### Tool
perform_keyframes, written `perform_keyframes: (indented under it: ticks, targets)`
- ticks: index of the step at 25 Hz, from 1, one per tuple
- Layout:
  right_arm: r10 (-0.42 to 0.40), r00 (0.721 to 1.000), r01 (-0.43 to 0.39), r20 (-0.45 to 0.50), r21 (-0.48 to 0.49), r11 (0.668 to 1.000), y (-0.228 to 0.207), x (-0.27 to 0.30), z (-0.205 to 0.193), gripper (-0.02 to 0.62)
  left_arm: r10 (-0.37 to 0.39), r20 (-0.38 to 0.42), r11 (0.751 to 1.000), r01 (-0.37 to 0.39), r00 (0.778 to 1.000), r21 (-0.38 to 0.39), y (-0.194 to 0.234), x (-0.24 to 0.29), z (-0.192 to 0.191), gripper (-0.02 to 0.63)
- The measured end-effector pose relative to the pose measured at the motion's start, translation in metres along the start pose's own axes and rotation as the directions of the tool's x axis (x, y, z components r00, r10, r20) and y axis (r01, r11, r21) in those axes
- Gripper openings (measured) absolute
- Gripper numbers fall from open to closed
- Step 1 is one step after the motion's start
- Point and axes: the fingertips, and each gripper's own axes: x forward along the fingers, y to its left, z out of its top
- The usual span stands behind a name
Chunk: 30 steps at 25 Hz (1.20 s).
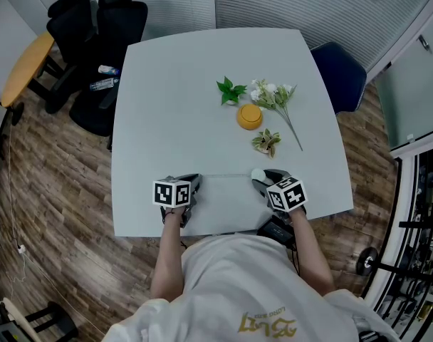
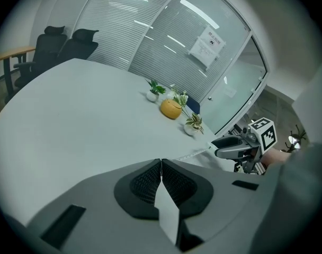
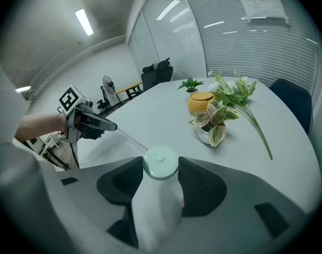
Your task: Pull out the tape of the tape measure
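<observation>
Worktop (image 1: pixel 167 84) of pale grey, almost square, fills the middle of the head view, and on it stands a round yellow pot (image 1: pixel 249 116), from which all places below are counted. The person (image 1: pixel 252 283), in a white shirt, is at the edge of the worktop on the near side of the pot. Two black office chairs (image 1: pixel 95 41) stand far to the left of the pot and beyond it, off the worktop. A blue chair (image 1: pixel 341 73) stands to the right of the pot and beyond it.

The left tongs (image 1: pixel 193 185) lie near the person's edge, on the near side of the pot and to its left. Their jaws are together and pinch the end of the tape. The right tongs (image 1: pixel 261 181) lie almost straight on the near side of the pot and are clamped on the tape measure.

White flowers (image 1: pixel 273 98) on a long stem lie just right of the pot. A green sprig (image 1: pixel 231 90) is just beyond the pot to its left. A small leafy plant (image 1: pixel 265 142) stands just on the near side of the pot.

The tape measure (image 3: pixel 160 165), white with a pale green round face, sits between the jaws of the right tongs. The tape (image 1: pixel 226 176) is drawn out from it in a thin line to the left tongs, across the near side of the pot.
</observation>
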Motion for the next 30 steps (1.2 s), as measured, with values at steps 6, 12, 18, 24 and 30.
perform_keyframes:
  ticks: [6,12,18,24,30]
  targets:
    - [0.000,1.000,0.000,-0.003,0.004,1.000,-0.003,-0.002,-0.001,0.225,0.033,-0.014,0.999,-0.033,0.999,0.018,0.003,-0.001,-0.001,0.012]
    - [-0.001,1.000,0.001,-0.007,0.014,1.000,-0.006,-0.004,-0.005,0.225,0.069,-0.039,0.997,-0.068,0.997,0.036,0.009,0.000,-0.008,0.012]
    - [-0.004,1.000,0.004,-0.004,0.022,1.000,-0.008,-0.005,-0.007,0.225,0.081,-0.048,0.996,-0.079,0.996,0.043,0.012,0.000,-0.010,0.012]
    - [-0.009,1.000,0.009,-0.002,0.025,1.000,-0.008,-0.007,-0.007,0.224,0.090,-0.059,0.995,-0.087,0.994,0.049,0.015,0.000,-0.012,0.012]
    - [-0.015,1.000,0.015,-0.008,0.039,0.999,-0.010,-0.007,-0.011,0.224,0.115,-0.057,0.993,-0.112,0.992,0.044,0.023,-0.007,-0.015,0.012]
